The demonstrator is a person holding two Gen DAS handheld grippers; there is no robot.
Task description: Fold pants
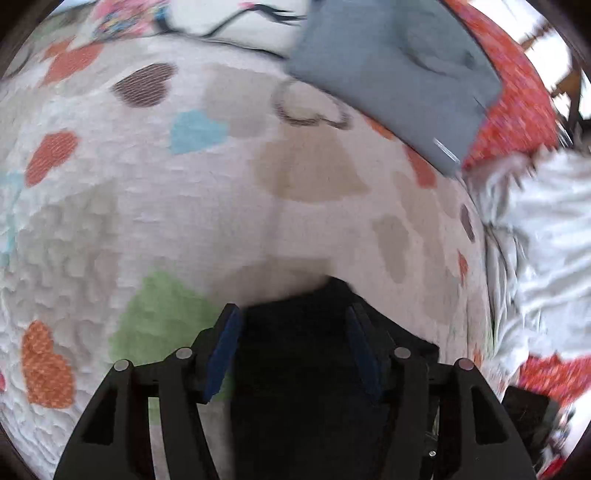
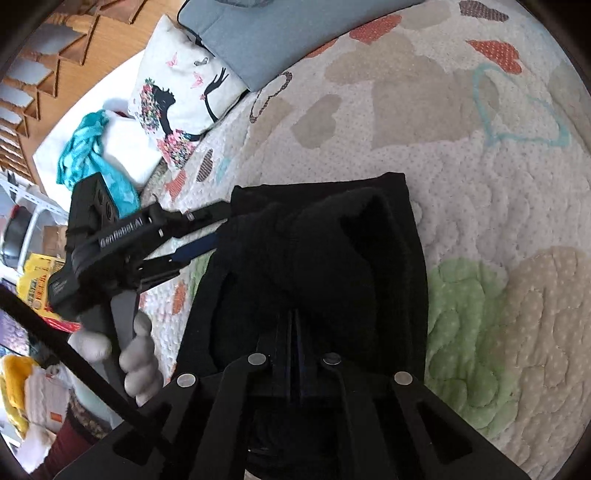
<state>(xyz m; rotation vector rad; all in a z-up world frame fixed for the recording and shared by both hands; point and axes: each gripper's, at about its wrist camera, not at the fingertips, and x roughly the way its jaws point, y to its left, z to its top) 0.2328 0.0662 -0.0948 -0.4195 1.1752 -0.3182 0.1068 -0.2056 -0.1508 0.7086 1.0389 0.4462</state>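
Note:
The black pants (image 2: 325, 258) lie bunched and partly folded on the heart-patterned quilt (image 2: 480, 192). My right gripper (image 2: 293, 332) is shut on the near edge of the pants. My left gripper (image 2: 207, 229), seen from the side in the right wrist view, reaches the pants' left edge with its blue pads parted around the cloth. In the left wrist view the left gripper (image 1: 293, 325) is open, with black pants cloth (image 1: 303, 354) lying between its blue pads (image 1: 225, 347).
A grey cushion (image 2: 280, 33) and a white printed pillow (image 2: 184, 96) lie at the far edge of the bed. Turquoise cloth (image 2: 92, 155) lies on white bedding to the left. The grey cushion (image 1: 399, 70) and red fabric (image 1: 517, 107) show at the left view's upper right.

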